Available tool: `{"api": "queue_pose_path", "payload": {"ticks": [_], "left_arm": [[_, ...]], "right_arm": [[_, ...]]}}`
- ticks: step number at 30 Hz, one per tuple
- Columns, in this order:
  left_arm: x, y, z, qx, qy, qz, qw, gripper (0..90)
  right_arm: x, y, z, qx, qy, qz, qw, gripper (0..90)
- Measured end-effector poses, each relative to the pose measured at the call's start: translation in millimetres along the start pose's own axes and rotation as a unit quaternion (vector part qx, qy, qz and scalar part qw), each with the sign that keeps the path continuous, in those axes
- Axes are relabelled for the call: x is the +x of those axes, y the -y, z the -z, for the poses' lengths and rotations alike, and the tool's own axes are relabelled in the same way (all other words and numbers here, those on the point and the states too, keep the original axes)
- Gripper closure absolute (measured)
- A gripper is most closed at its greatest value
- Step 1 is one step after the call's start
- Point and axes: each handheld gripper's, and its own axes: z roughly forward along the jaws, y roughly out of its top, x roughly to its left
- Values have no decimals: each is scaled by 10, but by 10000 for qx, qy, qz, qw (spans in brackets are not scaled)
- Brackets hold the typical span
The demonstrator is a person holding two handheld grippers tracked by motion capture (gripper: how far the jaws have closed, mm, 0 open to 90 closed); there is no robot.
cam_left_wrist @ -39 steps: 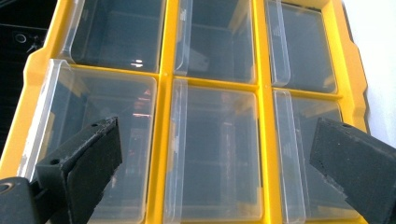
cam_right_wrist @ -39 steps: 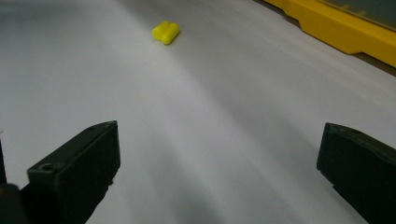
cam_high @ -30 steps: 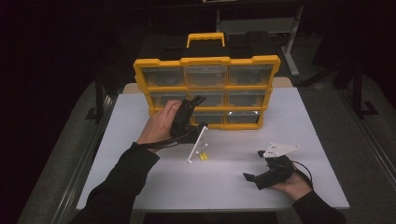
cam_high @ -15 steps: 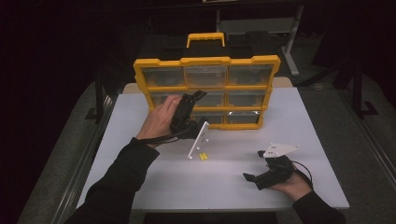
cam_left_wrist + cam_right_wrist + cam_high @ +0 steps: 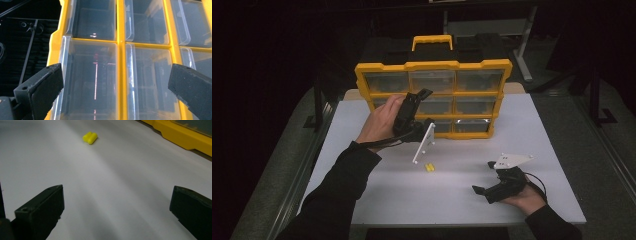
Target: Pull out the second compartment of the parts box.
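High view: a person's two forearms come in from below over a white tabletop (image 5: 362, 200), each hand holding a pair of tongs.
Organizer: a yellow organizer (image 5: 434, 97) with clear drawers stands upright at the far side of the tabletop, carry handle on top, drawer fronts facing the person.
Left tongs: the left tongs (image 5: 412, 107) are raised in front of the organizer's left column, at the middle row of drawers, pointing up and away from the person.
Left tongs state: in the left gripper view the two black jaws stand wide apart with nothing between them; the left tongs (image 5: 115, 85) face the clear drawer fronts from close by.
Drawers ahead: a clear drawer (image 5: 90, 82) lies between the jaws, with the yellow frame on its left and a yellow divider on its right; whether a jaw touches it, I cannot tell.
Right tongs: the right tongs (image 5: 489, 177) rest low at the near right of the tabletop, well apart from the organizer.
Right tongs state: in the right gripper view the jaws of the right tongs (image 5: 116, 210) are spread wide over bare white surface, holding nothing.
Yellow pieces: two small yellow cylinders (image 5: 90, 137) lie side by side, touching, on the tabletop between the two hands, in front of the organizer (image 5: 429, 168).
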Motion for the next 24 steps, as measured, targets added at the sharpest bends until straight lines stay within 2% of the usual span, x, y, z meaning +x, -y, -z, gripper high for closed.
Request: {"api": "queue_pose_path", "payload": {"ticks": [24], "left_arm": [[287, 45, -58, 18, -151, -193, 9997, 0]], "right_arm": [[2, 1, 5, -26, 12, 7, 10000, 0]]}}
